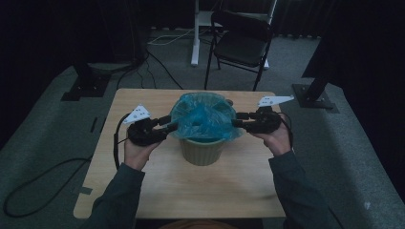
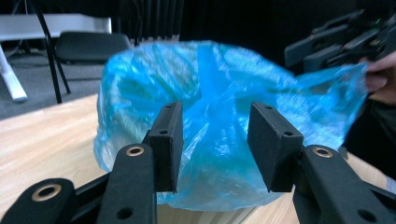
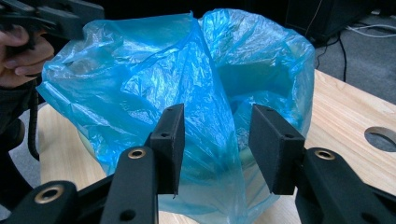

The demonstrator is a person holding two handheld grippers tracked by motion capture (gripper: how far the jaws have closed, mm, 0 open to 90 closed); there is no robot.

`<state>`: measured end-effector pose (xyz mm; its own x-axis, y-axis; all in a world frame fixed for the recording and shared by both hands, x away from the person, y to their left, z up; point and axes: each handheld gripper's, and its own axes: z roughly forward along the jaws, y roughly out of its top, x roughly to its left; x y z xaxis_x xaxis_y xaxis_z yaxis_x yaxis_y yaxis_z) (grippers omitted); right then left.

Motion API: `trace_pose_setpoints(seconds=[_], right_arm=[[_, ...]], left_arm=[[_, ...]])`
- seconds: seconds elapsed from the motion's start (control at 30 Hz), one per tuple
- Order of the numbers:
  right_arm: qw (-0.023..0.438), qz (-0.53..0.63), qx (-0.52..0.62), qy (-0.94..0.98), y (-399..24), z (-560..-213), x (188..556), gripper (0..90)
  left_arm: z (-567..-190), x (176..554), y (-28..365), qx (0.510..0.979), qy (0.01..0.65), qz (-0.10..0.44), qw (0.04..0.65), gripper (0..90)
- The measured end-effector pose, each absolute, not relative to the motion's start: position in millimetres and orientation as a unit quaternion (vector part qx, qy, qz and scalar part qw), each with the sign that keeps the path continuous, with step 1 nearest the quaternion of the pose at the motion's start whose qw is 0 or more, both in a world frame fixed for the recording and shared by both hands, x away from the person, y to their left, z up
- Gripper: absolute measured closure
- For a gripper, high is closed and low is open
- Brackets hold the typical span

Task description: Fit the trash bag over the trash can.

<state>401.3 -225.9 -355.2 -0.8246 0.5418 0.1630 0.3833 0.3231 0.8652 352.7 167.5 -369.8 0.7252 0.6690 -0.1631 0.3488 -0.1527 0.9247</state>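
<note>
Black pads of my left tool [image 2: 215, 144] and right tool [image 3: 215, 147] stand released beside the blue bag [image 1: 204, 117], already draped over the bin [image 1: 202, 150] mid-bench [image 1: 143, 191], rim left to tidy.

Bag [image 1: 204, 117] in bin [image 1: 201, 150] on table [image 1: 143, 191], chair [image 1: 241, 40] behind

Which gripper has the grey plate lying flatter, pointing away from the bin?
The right gripper: its plate lies long and flat, tip pointing outward. The left gripper has its plate tilted up.
</note>
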Motion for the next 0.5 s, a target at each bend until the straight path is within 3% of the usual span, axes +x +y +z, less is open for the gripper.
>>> trace_pose_setpoints(seconds=[0.07, 0.2, 0.37, 0.5], right_arm=[[0.076, 0.503, 0.287, 0.811, -225, -356, 402, 53.1], [0.073, 0.487, 0.285, 0.822, -223, -362, 401, 52.9], [0.07, 0.484, 0.285, 0.824, -225, -368, 397, 58.4], [0.069, 0.489, 0.284, 0.822, -228, -371, 391, 75.7]], left_arm=[[-373, 354, 166, 0.748, 0.345, 0.141, 0.549, 57.7], [-382, 352, 166, 0.754, 0.348, 0.13, 0.541, 72.1], [-388, 347, 167, 0.752, 0.35, 0.127, 0.543, 82.2], [-393, 341, 167, 0.754, 0.349, 0.128, 0.542, 86.1]])
